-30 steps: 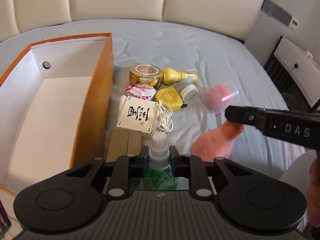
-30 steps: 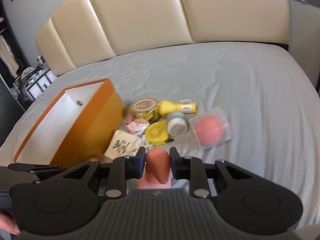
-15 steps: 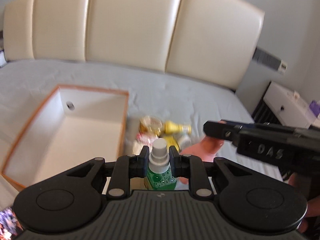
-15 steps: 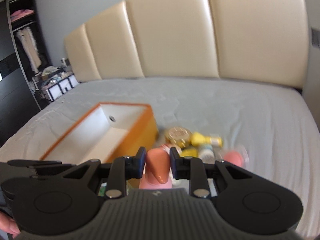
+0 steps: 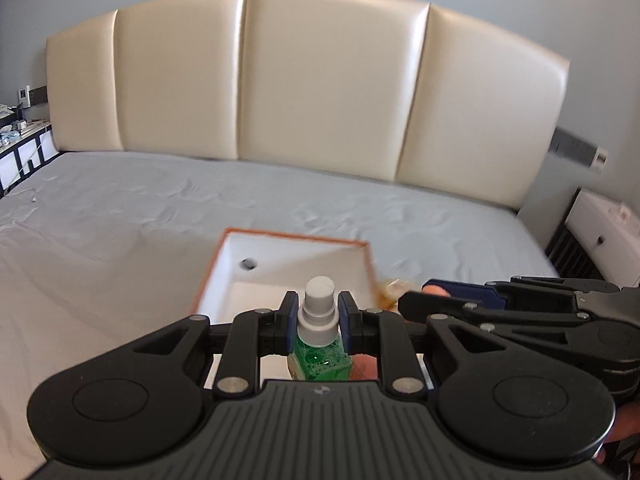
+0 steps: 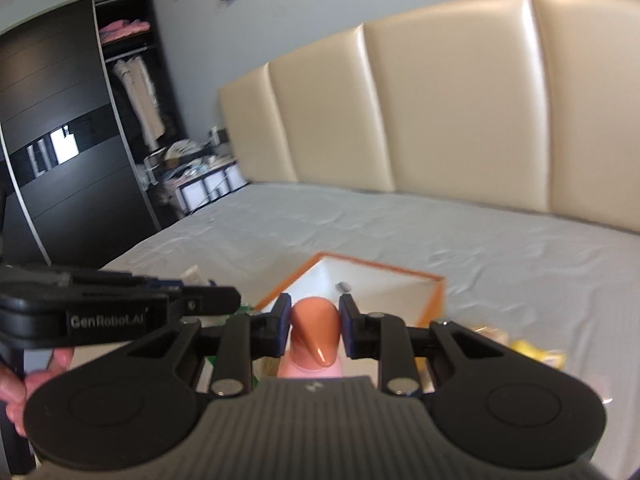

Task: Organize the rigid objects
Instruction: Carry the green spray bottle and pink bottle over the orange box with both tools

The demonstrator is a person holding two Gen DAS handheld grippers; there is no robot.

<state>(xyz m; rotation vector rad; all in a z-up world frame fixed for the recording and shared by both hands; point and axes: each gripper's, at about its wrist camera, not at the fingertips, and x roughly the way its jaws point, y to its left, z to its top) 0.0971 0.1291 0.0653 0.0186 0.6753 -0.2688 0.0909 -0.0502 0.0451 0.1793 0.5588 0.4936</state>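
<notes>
Carrying two bottles: left gripper (image 5: 319, 322) clamped on the green bottle (image 5: 320, 354), right gripper (image 6: 315, 326) clamped on the pink bottle (image 6: 314, 340), both upright. Box (image 5: 296, 240) lies ahead and below both; left looks nearer, judging by view.

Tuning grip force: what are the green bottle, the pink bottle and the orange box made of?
Green bottle: looks like clear plastic, since the green liquid shows through; matte white cap. Pink bottle: probably opaque plastic, with a glossy highlight on its cap. Orange box: likely rigid cardboard, with thin straight walls and a matte white inside.
</notes>
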